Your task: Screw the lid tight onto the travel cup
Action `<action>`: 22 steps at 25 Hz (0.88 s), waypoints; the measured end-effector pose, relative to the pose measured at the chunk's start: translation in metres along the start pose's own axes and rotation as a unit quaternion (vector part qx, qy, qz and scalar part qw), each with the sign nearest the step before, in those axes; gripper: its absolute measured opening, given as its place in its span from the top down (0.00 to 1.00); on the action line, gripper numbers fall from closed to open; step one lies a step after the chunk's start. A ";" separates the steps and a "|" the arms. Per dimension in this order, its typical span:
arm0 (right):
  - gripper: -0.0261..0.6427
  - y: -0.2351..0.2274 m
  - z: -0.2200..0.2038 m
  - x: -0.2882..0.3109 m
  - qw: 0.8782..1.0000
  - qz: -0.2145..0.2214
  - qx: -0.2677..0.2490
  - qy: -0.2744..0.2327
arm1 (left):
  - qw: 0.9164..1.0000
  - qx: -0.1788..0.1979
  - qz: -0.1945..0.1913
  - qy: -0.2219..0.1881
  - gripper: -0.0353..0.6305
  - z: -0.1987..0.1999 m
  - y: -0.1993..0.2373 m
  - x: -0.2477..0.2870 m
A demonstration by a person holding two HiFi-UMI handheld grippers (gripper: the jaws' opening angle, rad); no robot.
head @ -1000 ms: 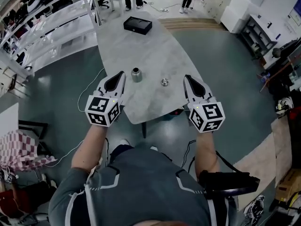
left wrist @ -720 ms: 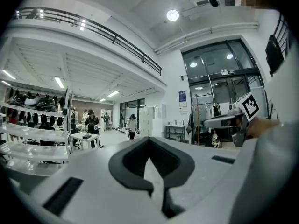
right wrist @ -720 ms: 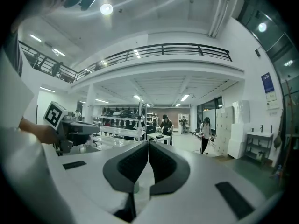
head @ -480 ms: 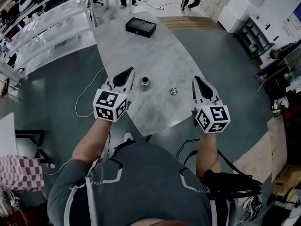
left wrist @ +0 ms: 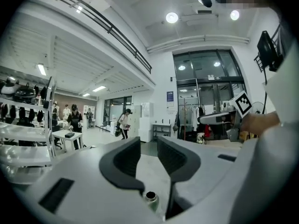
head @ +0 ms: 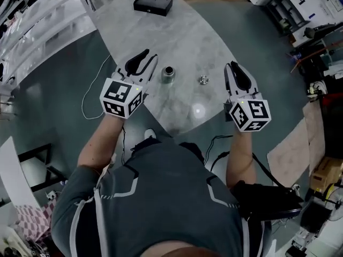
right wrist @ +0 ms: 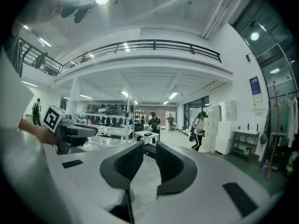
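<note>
A small steel travel cup (head: 169, 74) stands open-topped on the grey marble table (head: 182, 31). Its round metal lid (head: 203, 80) lies apart, just to the cup's right. My left gripper (head: 150, 59) hovers close to the left of the cup, which shows low under the jaws as the cup (left wrist: 150, 200) in the left gripper view. My right gripper (head: 235, 68) hangs to the right of the lid. Both pairs of jaws have just been opening and stand slightly apart, with nothing between them: left gripper (left wrist: 149, 155), right gripper (right wrist: 149, 158).
A black box (head: 153, 4) sits at the table's far end. The near table edge (head: 177, 130) lies just ahead of the person's body. Shelving (head: 32, 15) runs along the left, and a cable (head: 91, 98) trails on the floor. People walk in the background (left wrist: 124, 125).
Both grippers have moved forward over the table, flanking the cup and lid. Their jaws, shut before, now show a small gap.
</note>
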State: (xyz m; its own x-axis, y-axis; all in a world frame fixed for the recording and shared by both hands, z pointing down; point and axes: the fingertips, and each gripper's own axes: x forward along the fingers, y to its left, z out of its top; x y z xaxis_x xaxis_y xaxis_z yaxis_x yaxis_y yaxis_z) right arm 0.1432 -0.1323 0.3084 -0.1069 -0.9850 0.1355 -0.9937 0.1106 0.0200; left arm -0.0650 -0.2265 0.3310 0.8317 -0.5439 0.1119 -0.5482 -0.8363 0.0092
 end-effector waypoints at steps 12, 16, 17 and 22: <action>0.61 -0.055 -0.084 0.023 0.997 0.031 0.023 0.071 | 0.999 -0.008 0.005 0.045 0.60 -0.057 -0.014 0.046; 0.58 -0.069 -0.116 0.030 0.995 0.050 0.029 0.086 | 0.998 -0.016 0.011 0.067 0.52 -0.091 -0.022 0.057; 0.55 -0.071 -0.125 0.033 0.994 0.055 0.029 0.092 | 0.997 -0.021 0.014 0.071 0.50 -0.099 -0.023 0.058; 0.50 -0.082 -0.171 0.046 0.989 0.073 0.033 0.124 | 0.995 -0.029 0.012 0.093 0.43 -0.143 -0.030 0.072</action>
State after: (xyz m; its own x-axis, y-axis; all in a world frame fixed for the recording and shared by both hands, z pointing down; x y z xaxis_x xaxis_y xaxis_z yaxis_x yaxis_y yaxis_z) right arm 0.2257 -0.1644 0.4823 -0.2457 -0.8958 0.3704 -0.9693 0.2319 -0.0820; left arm -0.0015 -0.2308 0.4810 0.7910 -0.5366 0.2937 -0.5757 -0.8154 0.0609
